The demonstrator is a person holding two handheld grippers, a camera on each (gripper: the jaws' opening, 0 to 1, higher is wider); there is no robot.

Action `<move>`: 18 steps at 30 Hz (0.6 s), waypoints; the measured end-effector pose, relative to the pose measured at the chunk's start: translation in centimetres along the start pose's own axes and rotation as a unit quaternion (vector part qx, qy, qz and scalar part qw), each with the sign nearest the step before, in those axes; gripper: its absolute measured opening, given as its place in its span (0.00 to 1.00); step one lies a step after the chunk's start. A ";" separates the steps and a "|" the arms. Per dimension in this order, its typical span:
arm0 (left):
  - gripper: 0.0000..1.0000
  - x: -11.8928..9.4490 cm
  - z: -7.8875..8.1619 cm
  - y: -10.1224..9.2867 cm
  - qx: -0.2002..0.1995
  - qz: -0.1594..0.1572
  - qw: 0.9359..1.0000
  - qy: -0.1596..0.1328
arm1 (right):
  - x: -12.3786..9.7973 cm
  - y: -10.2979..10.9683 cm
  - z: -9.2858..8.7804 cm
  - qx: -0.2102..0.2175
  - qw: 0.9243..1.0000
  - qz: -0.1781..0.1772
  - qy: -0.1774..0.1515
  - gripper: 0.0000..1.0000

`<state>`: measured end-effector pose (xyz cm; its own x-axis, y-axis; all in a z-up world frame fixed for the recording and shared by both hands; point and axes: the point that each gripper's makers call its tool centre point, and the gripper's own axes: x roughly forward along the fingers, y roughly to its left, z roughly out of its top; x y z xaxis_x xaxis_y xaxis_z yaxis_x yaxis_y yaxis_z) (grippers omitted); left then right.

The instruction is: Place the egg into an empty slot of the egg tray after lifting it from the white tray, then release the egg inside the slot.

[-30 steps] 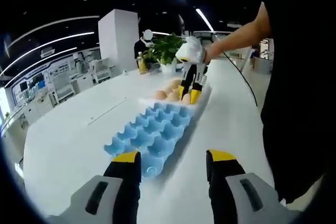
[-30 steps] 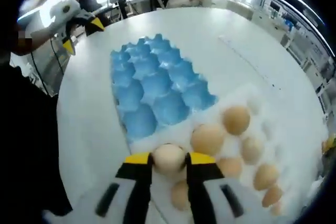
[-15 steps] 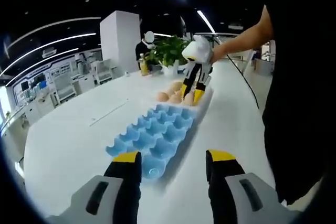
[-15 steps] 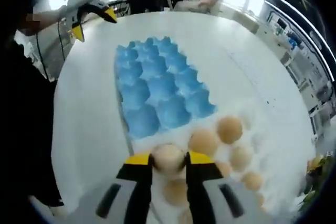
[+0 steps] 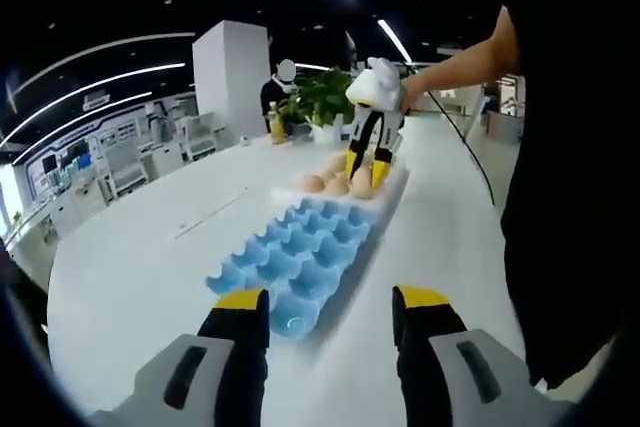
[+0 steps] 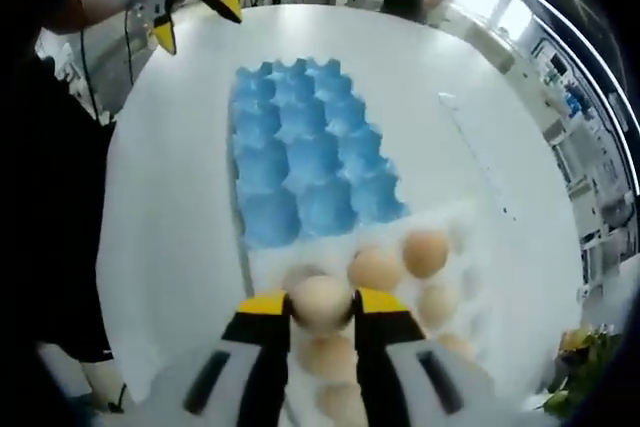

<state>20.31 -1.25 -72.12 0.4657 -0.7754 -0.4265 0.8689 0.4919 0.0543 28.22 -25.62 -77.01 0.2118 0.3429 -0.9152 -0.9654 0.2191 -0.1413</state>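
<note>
- Egg sits clamped between the yellow tips of the right gripper, held above the white tray; the same gripper shows in the left gripper view, raised over that tray's eggs.
- Its shell is pale cream, smooth and unmarked, lighter than the tan eggs below it.
- Only its rounded upper part shows between the tips, so which way its long axis runs, and which end is up, cannot be told.
- Several tan eggs lie in the white tray: one just past the held egg, another beside that one, and more toward the bottom of the right gripper view.
- Blue egg tray lies flat on the white table, its short edge touching the white tray; every slot in view is unfilled.
- Left gripper hovers over the near end of the egg tray, jaws spread apart with nothing between them; it also shows beyond the far end of the tray in the right gripper view.
- A leafy plant stands at the far end of the table.
</note>
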 end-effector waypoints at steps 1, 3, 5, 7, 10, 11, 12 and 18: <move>0.51 0.0 0.0 0.1 0.001 0.001 1.000 0.001 | -0.2 -0.1 -0.1 0.000 1.000 -0.002 0.000 0.24; 0.53 -0.1 -0.2 0.2 -0.001 0.001 1.000 0.002 | -0.4 -0.1 -0.2 0.004 1.000 -0.004 0.000 0.24; 0.54 -0.1 -0.3 0.3 -0.001 0.002 1.000 0.004 | -0.5 -0.1 -0.3 0.006 1.000 -0.006 -0.001 0.24; 0.58 0.0 -0.7 0.6 -0.008 0.004 1.000 0.012 | -0.6 -0.1 -0.4 0.011 1.000 -0.006 -0.001 0.24; 0.59 0.0 -0.8 0.6 -0.007 0.003 1.000 0.012 | -0.8 -0.1 -0.4 0.010 1.000 -0.009 -0.001 0.24; 0.60 0.0 -0.8 0.6 -0.008 0.003 1.000 0.012 | -0.8 -0.2 -0.4 0.012 1.000 -0.010 -0.001 0.24; 0.61 0.0 -0.8 0.7 -0.009 0.003 1.000 0.011 | -0.9 -0.2 -0.4 0.013 1.000 -0.010 -0.001 0.24; 0.67 0.0 -0.9 1.1 -0.015 0.003 1.000 0.012 | -1.0 -0.2 -0.4 0.020 1.000 -0.012 0.001 0.24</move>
<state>21.09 -0.37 -72.82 0.4673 -0.7628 -0.4470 0.8603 0.5089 0.0309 28.17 -26.37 -76.19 0.2352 0.3357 -0.9121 -0.9531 0.2637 -0.1487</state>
